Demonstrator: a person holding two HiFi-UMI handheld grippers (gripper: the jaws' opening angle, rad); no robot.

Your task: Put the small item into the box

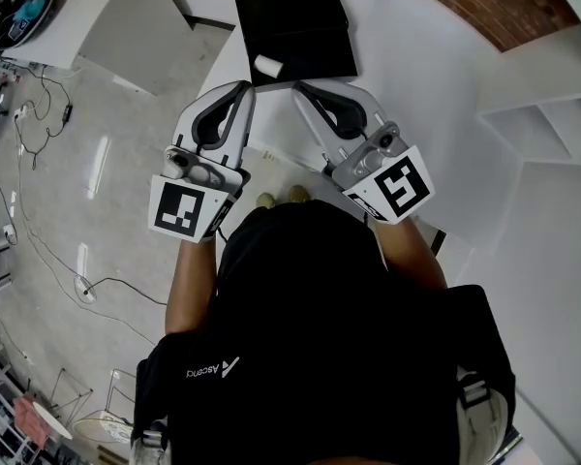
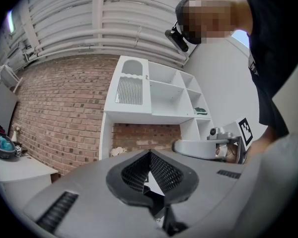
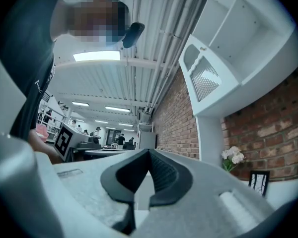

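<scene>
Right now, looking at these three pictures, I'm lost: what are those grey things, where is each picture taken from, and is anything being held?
There is no robot here: a person holds a grey two-jaw tool in each hand. The head view comes from a camera on the person's head, looking steeply down. The two gripper views come from cameras riding on each tool, looking along its jaws. The left tool and the right tool both have their jaws together and hold nothing. Just ahead of them, on the white table, lies a black box with a small white item resting in it.
</scene>
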